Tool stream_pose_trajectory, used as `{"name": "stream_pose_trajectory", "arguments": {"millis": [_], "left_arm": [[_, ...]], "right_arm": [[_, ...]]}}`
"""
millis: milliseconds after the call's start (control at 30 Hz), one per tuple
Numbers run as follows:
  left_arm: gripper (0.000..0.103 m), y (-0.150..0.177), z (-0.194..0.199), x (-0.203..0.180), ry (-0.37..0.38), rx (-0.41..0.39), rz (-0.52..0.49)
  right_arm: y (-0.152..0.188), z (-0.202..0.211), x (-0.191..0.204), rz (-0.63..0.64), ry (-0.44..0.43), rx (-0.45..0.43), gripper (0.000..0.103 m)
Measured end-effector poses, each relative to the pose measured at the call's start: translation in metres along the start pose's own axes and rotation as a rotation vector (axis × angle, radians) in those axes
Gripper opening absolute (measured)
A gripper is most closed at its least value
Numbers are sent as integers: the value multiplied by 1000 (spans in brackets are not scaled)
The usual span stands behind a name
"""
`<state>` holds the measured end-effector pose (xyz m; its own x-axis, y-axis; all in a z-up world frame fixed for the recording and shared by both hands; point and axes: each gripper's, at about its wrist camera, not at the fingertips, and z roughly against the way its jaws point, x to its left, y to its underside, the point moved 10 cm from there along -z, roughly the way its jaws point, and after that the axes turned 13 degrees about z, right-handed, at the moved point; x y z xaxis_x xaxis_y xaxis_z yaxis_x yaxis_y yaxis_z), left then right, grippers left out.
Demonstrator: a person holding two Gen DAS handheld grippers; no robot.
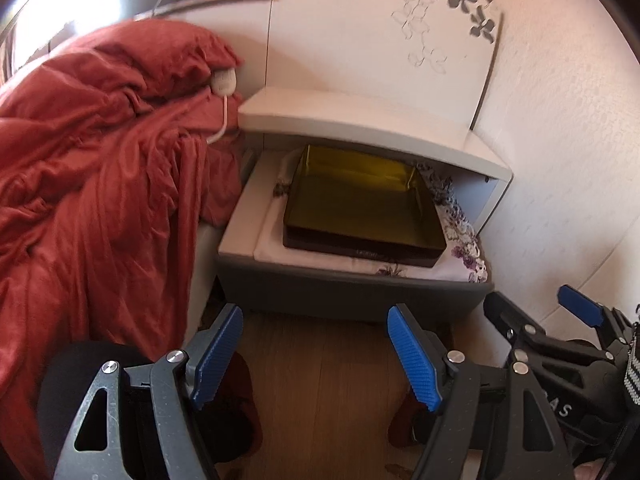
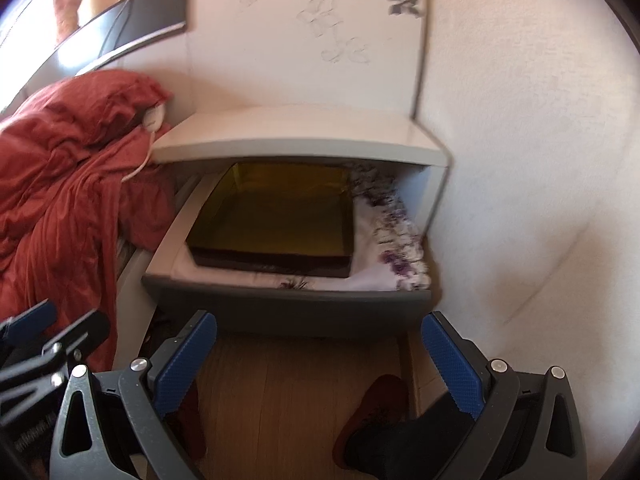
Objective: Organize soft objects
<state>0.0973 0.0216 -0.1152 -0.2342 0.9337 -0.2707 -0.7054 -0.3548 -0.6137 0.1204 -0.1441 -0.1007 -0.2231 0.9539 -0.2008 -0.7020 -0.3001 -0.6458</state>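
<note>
Red duvet heaped, drapes down bedside.

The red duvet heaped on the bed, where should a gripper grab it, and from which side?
Grip a raised fold of the red duvet near the edge hanging beside the open drawer, coming from above with the left gripper. Its ridged wrinkles probably give the open jaws something to pinch.

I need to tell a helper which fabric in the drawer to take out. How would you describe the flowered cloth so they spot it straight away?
Find the white bedside cabinet in the corner beside the bed with the red duvet; its grey-fronted drawer stands pulled out. Inside, under and to the right of a flat yellow-tinted box, lies the flowered cloth. It is the only white fabric with purple blossoms.
</note>
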Motion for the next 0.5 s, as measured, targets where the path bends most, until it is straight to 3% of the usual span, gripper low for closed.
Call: {"name": "stream_pose_trajectory", "arguments": {"millis": [100, 267, 367, 500], "left_arm": [[76, 4, -30, 11, -33, 85, 15], [76, 21, -93, 34, -76, 254, 105], [76, 29, -126, 44, -97, 316, 162], [76, 29, -163, 47, -96, 365, 232]], "right_arm": [[7, -28, 12, 123, -88, 62, 103], [35, -83, 41, 408, -159, 199, 103], [57, -117, 55, 551, -170, 292, 103], [73, -155, 61, 706, -114, 372, 103]]}}
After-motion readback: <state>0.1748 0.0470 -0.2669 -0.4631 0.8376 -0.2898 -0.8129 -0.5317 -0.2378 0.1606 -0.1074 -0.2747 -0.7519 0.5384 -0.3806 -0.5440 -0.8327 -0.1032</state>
